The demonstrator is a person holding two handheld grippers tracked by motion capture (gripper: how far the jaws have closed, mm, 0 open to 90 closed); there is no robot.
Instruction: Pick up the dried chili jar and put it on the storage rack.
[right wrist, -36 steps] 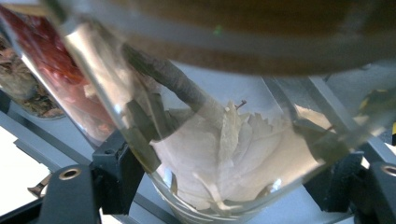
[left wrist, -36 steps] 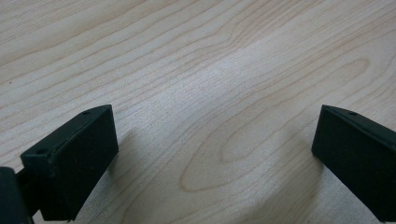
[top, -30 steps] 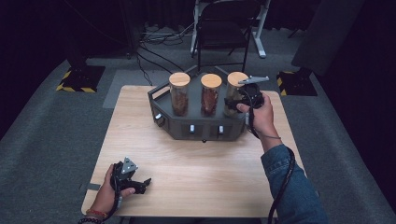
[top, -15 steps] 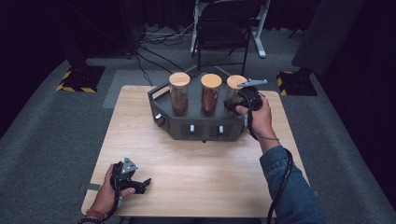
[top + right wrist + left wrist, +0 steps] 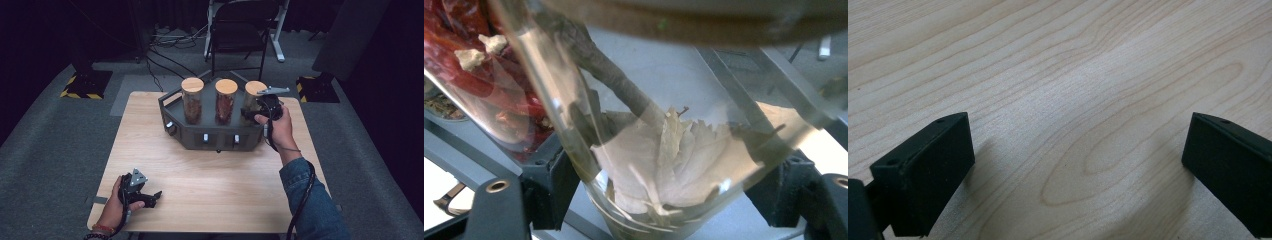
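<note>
High view: the right tool (image 5: 248, 113) is closed on the jar of bay leaves (image 5: 253, 100), the right-hand one of three cork-lidded jars standing in a dark rack (image 5: 215, 137) at the far middle of the bench (image 5: 210, 185). The hand comes in from the side, probably so the glass can be lifted straight out without knocking the middle jar (image 5: 225, 101), which stands just beside it. The left tool (image 5: 150, 198) rests near the bench's near-left corner, well apart from the rack, with bare wood all around it.

Left gripper view: its jaws stand wide over plain wood, nothing between them.

Right gripper view: the jar of leaves (image 5: 674, 160) sits between the jaws, gripped low on its glass wall, tilted in this picture. The red-filled jar (image 5: 479, 90) is close alongside, so there is little room on that side; upward looks free.
</note>
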